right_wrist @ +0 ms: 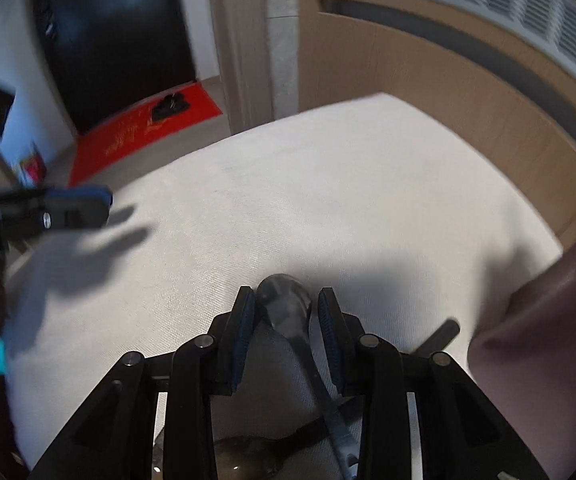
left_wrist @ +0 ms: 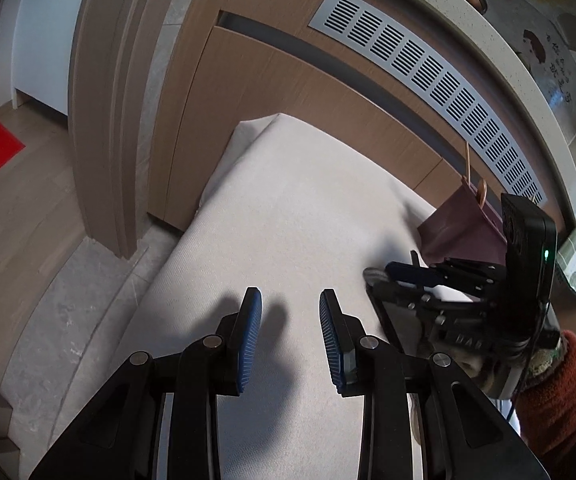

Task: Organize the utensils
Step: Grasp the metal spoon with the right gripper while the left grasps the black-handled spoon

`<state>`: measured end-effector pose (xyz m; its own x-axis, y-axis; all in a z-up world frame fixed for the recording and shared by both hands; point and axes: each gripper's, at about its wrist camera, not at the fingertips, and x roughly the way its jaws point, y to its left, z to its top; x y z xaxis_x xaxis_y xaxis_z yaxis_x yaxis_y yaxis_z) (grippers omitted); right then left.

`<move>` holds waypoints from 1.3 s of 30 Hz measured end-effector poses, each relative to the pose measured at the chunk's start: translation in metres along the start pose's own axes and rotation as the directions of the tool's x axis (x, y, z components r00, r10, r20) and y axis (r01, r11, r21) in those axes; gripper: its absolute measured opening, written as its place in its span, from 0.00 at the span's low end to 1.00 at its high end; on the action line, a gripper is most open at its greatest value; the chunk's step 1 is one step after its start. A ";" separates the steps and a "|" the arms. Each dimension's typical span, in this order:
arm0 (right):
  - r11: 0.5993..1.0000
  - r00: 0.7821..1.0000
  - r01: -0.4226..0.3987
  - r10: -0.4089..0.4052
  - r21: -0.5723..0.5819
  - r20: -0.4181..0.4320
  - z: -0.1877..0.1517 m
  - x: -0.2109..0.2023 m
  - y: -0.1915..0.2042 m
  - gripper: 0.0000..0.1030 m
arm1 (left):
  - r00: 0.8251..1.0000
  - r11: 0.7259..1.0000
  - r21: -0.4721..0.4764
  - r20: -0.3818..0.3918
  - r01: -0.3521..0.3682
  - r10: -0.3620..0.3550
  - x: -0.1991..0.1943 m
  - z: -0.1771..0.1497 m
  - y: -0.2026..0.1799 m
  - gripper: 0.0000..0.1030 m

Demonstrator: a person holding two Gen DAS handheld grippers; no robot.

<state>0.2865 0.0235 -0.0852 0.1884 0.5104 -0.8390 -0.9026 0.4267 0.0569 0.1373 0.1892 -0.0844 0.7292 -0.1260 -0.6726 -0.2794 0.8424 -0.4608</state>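
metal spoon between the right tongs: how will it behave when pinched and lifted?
Likely stiff: the spoon looks like solid metal. Probably slippery, since its bowl is smooth and glossy. It may pivot in the right tongs, because the bowl is rounded and the long handle trails back over the white cloth.

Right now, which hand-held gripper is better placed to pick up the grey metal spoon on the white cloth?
Right. The right hand-held gripper already has the grey metal spoon between its open fingers, while the left hand-held gripper hovers over bare white cloth, holding nothing.
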 end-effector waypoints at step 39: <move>0.800 0.928 0.219 -0.347 0.558 0.134 -0.206 -0.146 -0.037 0.26 | 0.963 0.853 0.521 -0.231 0.000 0.141 0.124 -0.005 -0.191 0.14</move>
<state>0.2128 -0.2200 -0.0763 0.5402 0.4253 -0.7262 -0.4649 0.8701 0.1637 0.2781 0.0099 -0.0826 0.5188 -0.1238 -0.8459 0.0875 0.9920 -0.0915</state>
